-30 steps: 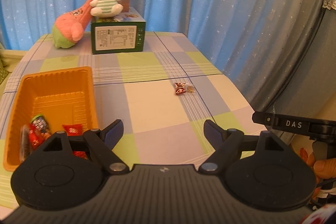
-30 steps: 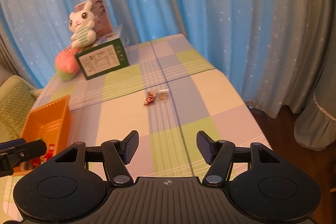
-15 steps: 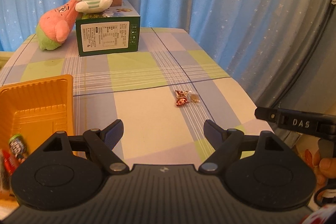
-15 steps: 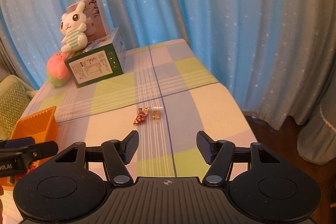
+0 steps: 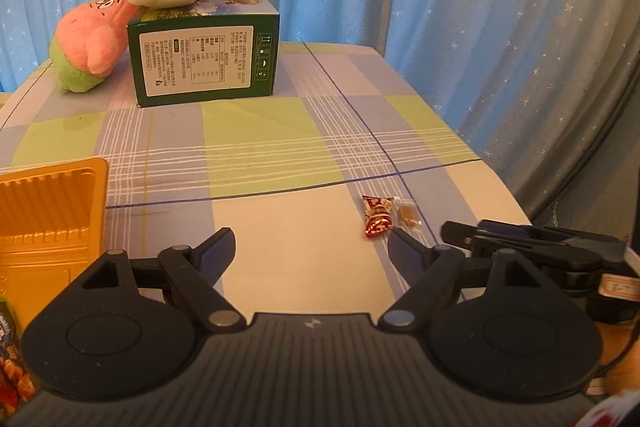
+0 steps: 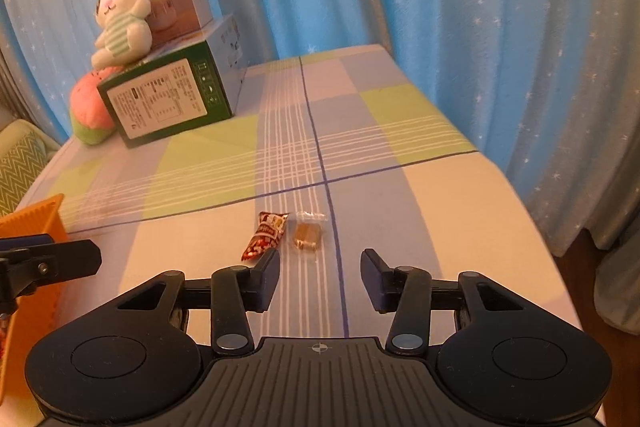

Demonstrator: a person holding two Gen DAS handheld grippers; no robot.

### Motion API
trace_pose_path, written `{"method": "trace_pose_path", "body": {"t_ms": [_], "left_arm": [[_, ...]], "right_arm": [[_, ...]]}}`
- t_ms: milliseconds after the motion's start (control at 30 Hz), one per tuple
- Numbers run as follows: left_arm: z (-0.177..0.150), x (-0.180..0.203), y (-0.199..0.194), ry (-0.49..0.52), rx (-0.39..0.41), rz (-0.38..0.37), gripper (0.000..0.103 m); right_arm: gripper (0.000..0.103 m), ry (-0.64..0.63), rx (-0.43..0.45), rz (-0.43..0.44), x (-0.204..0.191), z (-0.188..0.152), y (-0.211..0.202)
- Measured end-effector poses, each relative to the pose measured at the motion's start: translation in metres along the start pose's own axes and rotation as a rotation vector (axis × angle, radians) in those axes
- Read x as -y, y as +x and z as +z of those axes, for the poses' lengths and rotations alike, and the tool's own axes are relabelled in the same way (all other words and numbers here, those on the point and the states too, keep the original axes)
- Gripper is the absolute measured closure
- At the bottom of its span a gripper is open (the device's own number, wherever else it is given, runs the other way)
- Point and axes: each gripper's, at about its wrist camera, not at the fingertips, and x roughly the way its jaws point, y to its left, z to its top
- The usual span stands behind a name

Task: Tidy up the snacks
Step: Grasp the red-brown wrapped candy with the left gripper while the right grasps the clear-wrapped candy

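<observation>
Orange tray (image 5: 52,211) cut off, contents unreadable; left tool (image 5: 310,247) spread; right tool (image 6: 320,273) narrowing, empty.

A small red snack packet (image 6: 265,235) with white print lies flat on the checked tablecloth (image 6: 400,195), slanted, its crimped top end pointing away from the camera. Just beside it, to its right in the right wrist view, a clear-wrapped brown candy (image 6: 307,235) lies flat, squarish, near the packet without clearly touching it. The orange tray (image 5: 48,211) sits well to the left of the red packet; a few colourful wrapped snacks (image 5: 10,359) show in its near corner.
</observation>
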Motion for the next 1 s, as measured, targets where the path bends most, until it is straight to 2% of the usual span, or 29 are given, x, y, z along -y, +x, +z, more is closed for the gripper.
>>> {"method": "trace_pose_path", "body": {"t_ms": [367,400,467,500,533,667,800,1000], "left_arm": [[0.004,-0.004,0.024,-0.016,-0.017,0.022,0.021],[0.004,-0.005,0.026,-0.014,-0.020,0.025,0.021],[0.004,-0.006,0.028,-0.013,-0.025,0.029,0.021],[0.004,-0.006,0.029,-0.013,-0.025,0.028,0.021],[0.004,-0.005,0.030,-0.013,-0.026,0.028,0.021],[0.005,0.003,0.035,-0.008,-0.033,0.014,0.021],[0.004,0.022,0.044,0.020,-0.043,-0.016,0.023],[0.003,0.046,0.071,0.041,-0.029,-0.049,0.032]], "right_arm": [[0.062,-0.046,-0.047,-0.006,-0.005,0.009,0.063],[0.063,-0.060,-0.044,-0.014,-0.006,0.009,0.066],[0.073,-0.075,-0.040,-0.021,-0.008,0.008,0.067],[0.079,-0.088,-0.037,-0.023,-0.008,0.007,0.067],[0.081,-0.112,-0.035,-0.024,-0.010,0.005,0.066],[0.082,-0.102,-0.012,-0.025,-0.001,-0.001,0.052],[0.082,-0.029,0.012,-0.034,0.021,-0.006,0.031],[0.082,0.047,0.015,-0.053,0.046,-0.018,0.009]]}}
